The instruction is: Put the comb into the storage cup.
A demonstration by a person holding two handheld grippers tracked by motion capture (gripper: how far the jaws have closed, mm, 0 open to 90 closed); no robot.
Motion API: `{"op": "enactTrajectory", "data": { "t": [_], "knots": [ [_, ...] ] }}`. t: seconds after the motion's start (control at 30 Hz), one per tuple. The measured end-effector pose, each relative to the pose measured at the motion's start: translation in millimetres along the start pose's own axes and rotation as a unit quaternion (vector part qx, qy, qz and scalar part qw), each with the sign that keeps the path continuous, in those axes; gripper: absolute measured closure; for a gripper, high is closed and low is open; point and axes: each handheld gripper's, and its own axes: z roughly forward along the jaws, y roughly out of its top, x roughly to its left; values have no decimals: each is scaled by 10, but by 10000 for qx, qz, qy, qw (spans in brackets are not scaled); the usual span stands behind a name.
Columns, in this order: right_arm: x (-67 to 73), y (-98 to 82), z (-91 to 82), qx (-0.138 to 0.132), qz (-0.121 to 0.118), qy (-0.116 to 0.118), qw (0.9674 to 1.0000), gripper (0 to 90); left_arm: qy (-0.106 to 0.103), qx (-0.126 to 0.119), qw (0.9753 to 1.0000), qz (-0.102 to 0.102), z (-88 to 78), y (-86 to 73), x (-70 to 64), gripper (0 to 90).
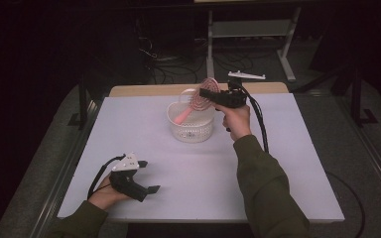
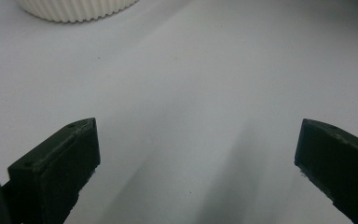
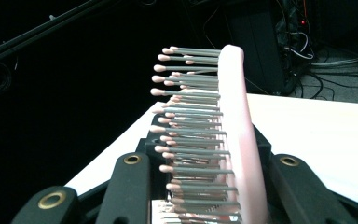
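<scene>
1. While resting low at the near left of the white table [image 1: 278, 163], the left gripper [image 1: 149, 176] is lying in the person's left hand [image 1: 104, 196], its jaws spread wide over bare tabletop.
2. Further right, a white ribbed plastic basket [image 1: 191, 130] is standing mid-table.
3. Above the basket, the right gripper [image 1: 204, 92] is pinching a pink oval hairbrush with grey, pink-tipped bristles [image 1: 198, 101]; the brush's handle is slanting down into the basket.
</scene>
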Motion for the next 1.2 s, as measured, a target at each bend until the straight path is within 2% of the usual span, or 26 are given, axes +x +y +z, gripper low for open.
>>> {"op": "enactTrajectory", "data": {
  "t": [0.6, 1.2],
  "knots": [
    [-43, -156, 127, 115, 35, -136, 9998, 632, -5, -1, 10000, 1, -3, 0, -1, 0],
    [-52, -200, 184, 245, -9, -211, 9995, 629, -17, -5, 10000, 1, -3, 0, 0, 0]
  ]
}}
